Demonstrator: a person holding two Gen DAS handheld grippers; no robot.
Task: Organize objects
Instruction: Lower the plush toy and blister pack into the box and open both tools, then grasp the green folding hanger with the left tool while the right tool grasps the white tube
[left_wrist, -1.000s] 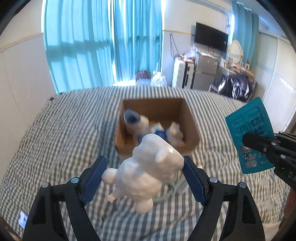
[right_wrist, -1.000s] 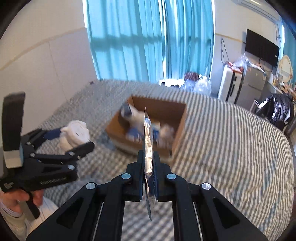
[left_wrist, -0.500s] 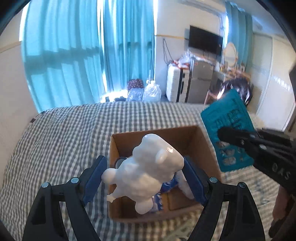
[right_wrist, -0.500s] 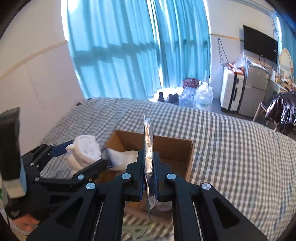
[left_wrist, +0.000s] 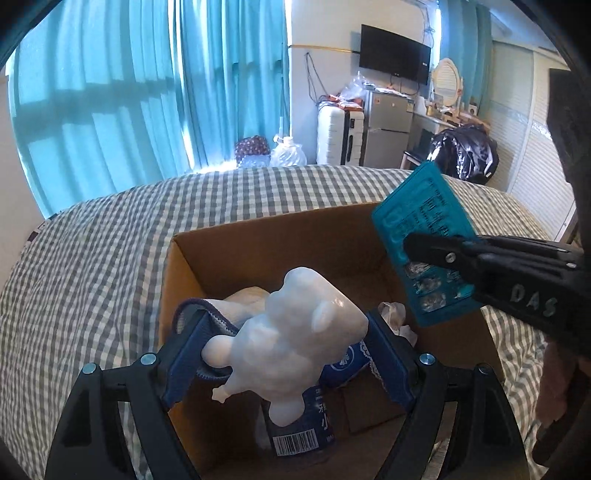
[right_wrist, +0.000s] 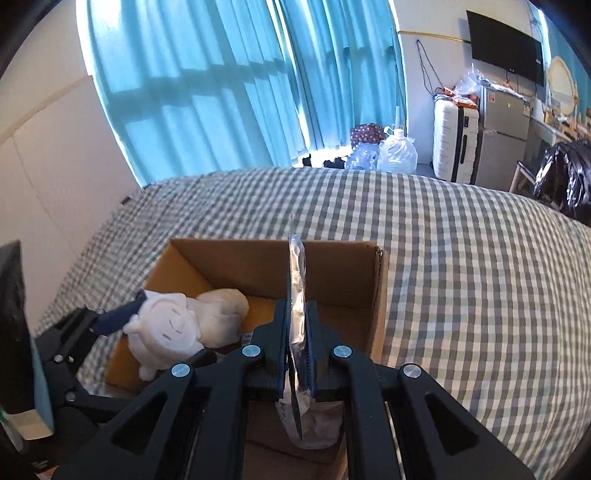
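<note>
My left gripper (left_wrist: 286, 341) is shut on a white plush toy (left_wrist: 291, 347) and holds it over the open cardboard box (left_wrist: 280, 240). The toy also shows in the right wrist view (right_wrist: 166, 334), over the box's left side (right_wrist: 376, 295). My right gripper (right_wrist: 297, 332) is shut on a teal flat packet (left_wrist: 424, 243), seen edge-on in its own view (right_wrist: 297, 280), above the box's right side. The box holds another white plush (right_wrist: 223, 310), a blue labelled packet (left_wrist: 306, 428) and other items.
The box sits on a bed with a grey checked cover (right_wrist: 461, 258). Blue curtains (left_wrist: 129, 92) hang behind the bed. A white suitcase (right_wrist: 454, 144), a small fridge (left_wrist: 388, 129), water bottles (right_wrist: 397, 153) and a black bag (left_wrist: 465, 155) stand beyond the bed.
Both grippers have moved forward from short of the box to over it. The toy and the teal packet stay gripped.
</note>
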